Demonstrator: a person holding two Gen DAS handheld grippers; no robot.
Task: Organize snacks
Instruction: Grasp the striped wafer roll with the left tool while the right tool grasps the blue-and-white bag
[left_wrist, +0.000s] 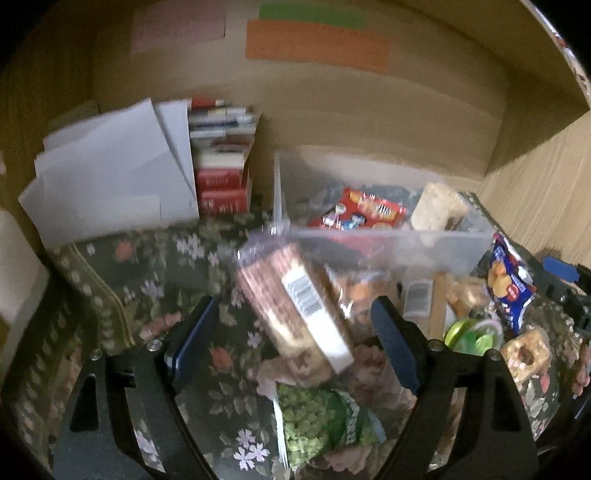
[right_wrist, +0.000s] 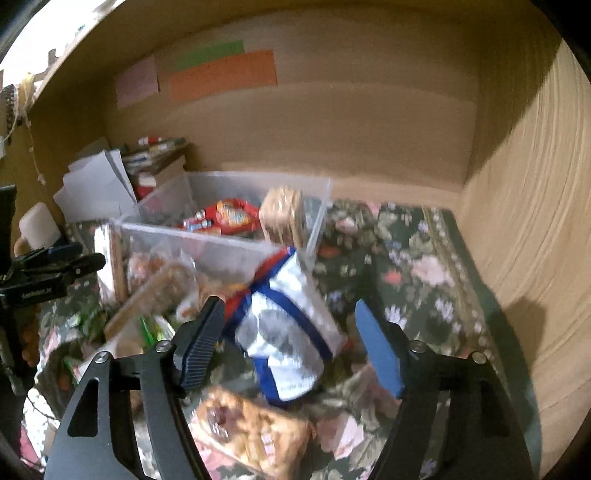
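Note:
My left gripper is open around a clear-wrapped packet of brown biscuits with a barcode label, which lies tilted on the floral cloth. The left pad stands well off the packet. My right gripper is open around a silver and blue snack bag, with a gap at its right finger. Behind both stands a clear plastic bin holding a red snack packet and an upright tan biscuit pack.
Loose snacks lie about: a green pea bag, a blue bag, wrapped pastries. White papers and stacked books stand at the back left. Wooden walls close in the right and rear.

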